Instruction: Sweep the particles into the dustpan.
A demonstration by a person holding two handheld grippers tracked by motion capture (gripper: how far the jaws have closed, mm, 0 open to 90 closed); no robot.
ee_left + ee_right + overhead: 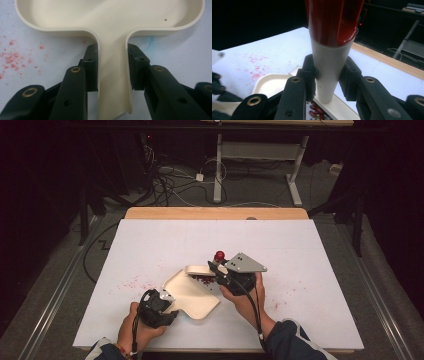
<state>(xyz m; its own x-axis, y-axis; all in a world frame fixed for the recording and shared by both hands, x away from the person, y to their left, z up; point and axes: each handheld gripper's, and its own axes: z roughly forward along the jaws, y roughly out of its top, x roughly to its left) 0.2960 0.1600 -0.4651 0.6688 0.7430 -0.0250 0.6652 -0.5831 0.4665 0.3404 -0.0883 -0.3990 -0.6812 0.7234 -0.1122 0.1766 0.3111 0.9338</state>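
Observation:
A cream dustpan (192,296) lies on the white table cover, its tray (112,15) pointing away from me. My left gripper (167,309) is shut on the pan's handle (113,75), with a pad pressed against each side. My right gripper (216,270) is shut on the cream handle (325,67) of a small brush with a red top (334,20). The brush's pale head (199,269) rests at the pan's far edge. A small heap of red beans (204,280) lies by that head, and the beans (315,110) also show below the right jaws.
Red stains (135,282) speckle the white cover (300,250) left of the pan, with fainter ones to the right. A wooden table edge (215,213) runs along the far side. Beyond it are a white desk frame (260,155) and floor cables (170,185).

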